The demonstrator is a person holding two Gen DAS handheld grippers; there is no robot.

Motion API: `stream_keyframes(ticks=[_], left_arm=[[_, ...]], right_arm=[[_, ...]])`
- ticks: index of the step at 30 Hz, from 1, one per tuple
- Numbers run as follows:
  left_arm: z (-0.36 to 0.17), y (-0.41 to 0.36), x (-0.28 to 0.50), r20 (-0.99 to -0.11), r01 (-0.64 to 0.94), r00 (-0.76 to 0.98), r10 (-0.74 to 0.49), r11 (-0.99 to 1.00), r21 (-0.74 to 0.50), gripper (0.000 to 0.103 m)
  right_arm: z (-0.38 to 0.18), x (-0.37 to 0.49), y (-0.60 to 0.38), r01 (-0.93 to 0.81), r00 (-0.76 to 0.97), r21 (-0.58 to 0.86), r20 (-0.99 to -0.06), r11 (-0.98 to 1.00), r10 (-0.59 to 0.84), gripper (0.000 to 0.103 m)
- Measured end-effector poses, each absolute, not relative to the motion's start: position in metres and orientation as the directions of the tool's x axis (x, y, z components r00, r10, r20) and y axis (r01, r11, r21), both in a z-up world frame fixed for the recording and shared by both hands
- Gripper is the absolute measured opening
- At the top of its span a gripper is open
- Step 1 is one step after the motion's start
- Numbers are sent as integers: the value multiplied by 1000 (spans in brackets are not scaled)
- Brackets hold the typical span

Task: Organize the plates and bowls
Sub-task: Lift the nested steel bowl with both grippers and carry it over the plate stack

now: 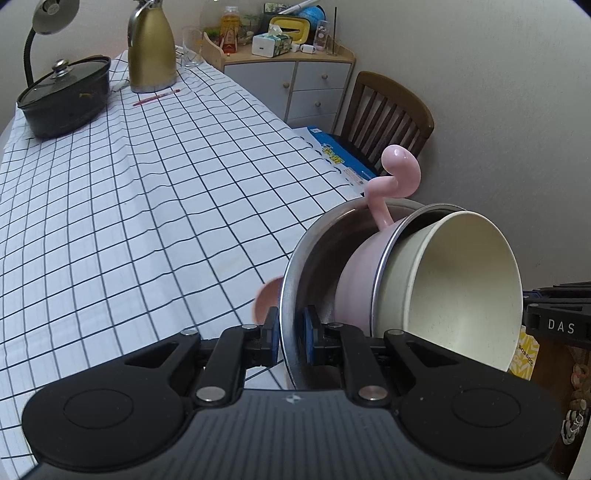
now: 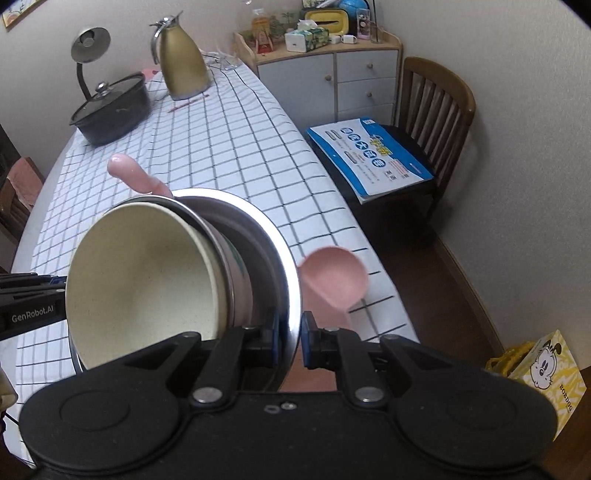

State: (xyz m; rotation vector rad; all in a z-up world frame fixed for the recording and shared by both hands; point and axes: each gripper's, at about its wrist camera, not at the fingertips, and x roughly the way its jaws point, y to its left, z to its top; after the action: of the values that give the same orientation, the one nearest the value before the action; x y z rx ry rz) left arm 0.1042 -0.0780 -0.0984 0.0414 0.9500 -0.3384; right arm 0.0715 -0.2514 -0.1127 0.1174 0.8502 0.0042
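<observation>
A large steel bowl is held tilted above the checked table, carrying a pink bowl, a steel-rimmed bowl and a cream bowl nested inside. A pink spoon handle sticks up from the stack. My left gripper is shut on the steel bowl's rim. In the right wrist view my right gripper is shut on the opposite rim of the steel bowl, with the cream bowl at left. A pink dish lies under the bowl at the table's edge.
At the table's far end stand a black lidded pot, a gold jug, a glass, a lamp and a red pen. A wooden chair holding a blue box stands on the right, beside a cabinet.
</observation>
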Motion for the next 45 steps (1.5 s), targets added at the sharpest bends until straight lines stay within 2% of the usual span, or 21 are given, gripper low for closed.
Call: stream_keyframes(ticks=[16,37,45], left_arm=[[-147,-104,114,-851,243,484,-206,965,-96,12],[-159,-110,118,-860,220,479,-177,972,-78,12],[-158,-111,119,-862,231,477,-169,971,-63,13]], right_arm=[[-159,92,-287,3,594,113,-800,994,89,12],[-173,101,-292,-27,600,120,-792,992,113,13],[-169,103,-290,-41,621,97,-777,994,102,20]])
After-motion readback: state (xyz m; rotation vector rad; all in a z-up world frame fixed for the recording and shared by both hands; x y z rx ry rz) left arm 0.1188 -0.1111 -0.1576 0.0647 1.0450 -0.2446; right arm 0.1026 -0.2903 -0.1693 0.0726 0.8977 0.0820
